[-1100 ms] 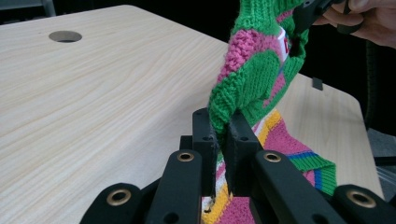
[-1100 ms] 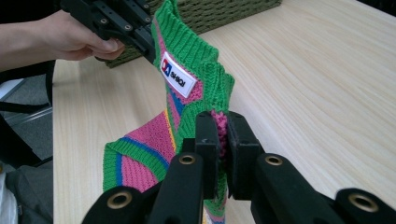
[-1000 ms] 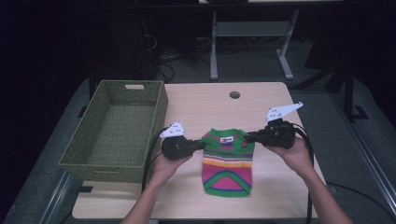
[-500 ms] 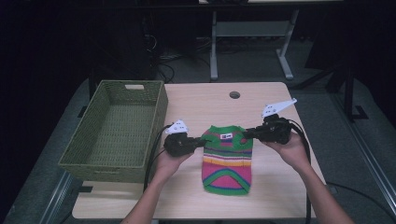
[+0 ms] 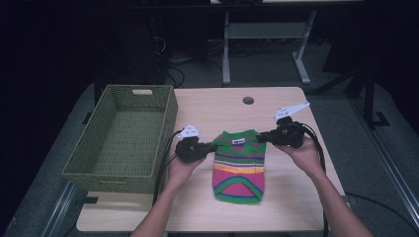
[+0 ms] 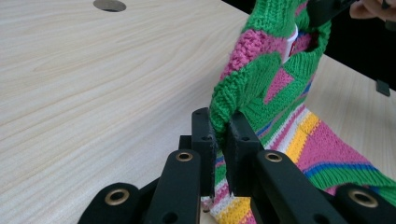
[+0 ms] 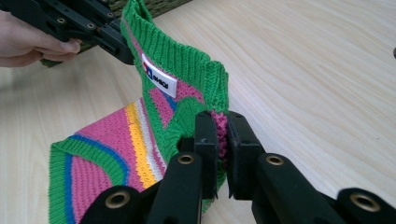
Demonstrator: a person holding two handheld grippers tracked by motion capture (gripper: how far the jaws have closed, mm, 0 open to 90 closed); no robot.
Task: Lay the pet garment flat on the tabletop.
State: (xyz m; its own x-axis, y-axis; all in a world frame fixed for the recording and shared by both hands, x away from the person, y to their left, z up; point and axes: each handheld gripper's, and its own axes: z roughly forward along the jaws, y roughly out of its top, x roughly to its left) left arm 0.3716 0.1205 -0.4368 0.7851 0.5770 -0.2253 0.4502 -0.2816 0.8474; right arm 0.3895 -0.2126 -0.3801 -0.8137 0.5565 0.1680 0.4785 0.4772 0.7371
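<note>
The knitted sweater (image 5: 238, 163) lies on the wooden table (image 5: 212, 106), right of the green basket (image 5: 123, 136). Its lower part rests flat; its collar end is raised. The left gripper (image 5: 213, 146) is clamped on the left corner of the collar end, with green knit pinched between its jaws. The right gripper (image 5: 261, 138) is clamped on the right corner, with pink knit between its jaws. A white label (image 7: 159, 78) sits inside the collar.

overhead view – two close gripper views
</note>
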